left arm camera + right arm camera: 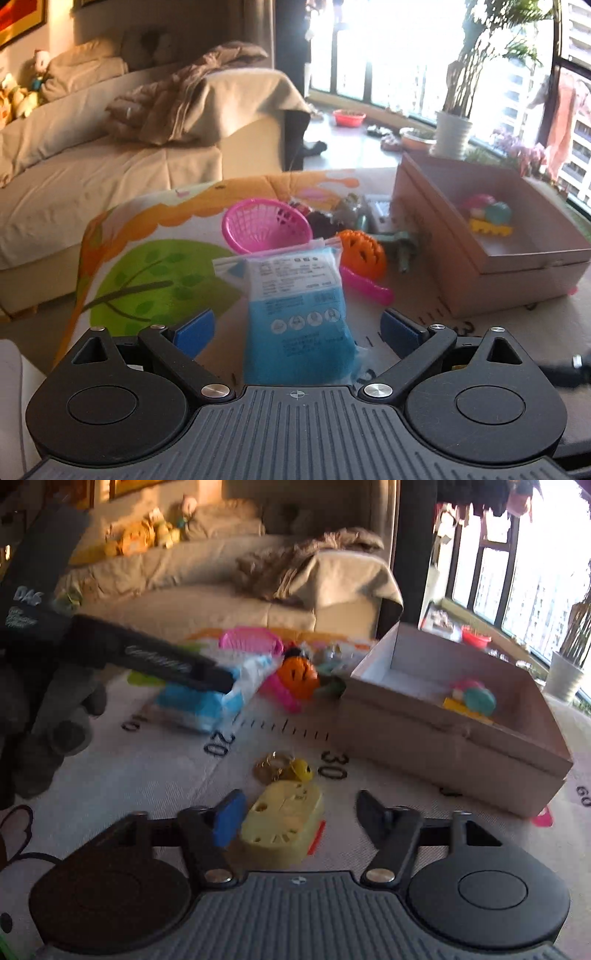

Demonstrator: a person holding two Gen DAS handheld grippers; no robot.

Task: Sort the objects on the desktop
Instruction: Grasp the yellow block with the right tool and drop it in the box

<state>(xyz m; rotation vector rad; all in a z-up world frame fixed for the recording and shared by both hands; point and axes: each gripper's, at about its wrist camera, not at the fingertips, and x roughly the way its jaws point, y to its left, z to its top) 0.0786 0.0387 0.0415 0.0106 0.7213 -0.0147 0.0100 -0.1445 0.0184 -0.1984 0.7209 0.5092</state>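
Observation:
A blue packet in a clear zip bag [299, 314] lies on the play mat between the open jaws of my left gripper [297, 330]; the pads stand apart from it. It also shows in the right wrist view [207, 698], under the left gripper's body. My right gripper [299, 819] is open around a pale yellow plastic toy [284, 821] with a keyring [275, 766] beyond it; the left pad is close to the toy. A cardboard box [517, 273] [443, 738] holds a few small toys.
A pink basket [266, 225], an orange ball [364, 253] [297, 675], a pink handle and small figures lie in a pile left of the box. A sofa stands behind the mat. Windows and potted plants are at the right.

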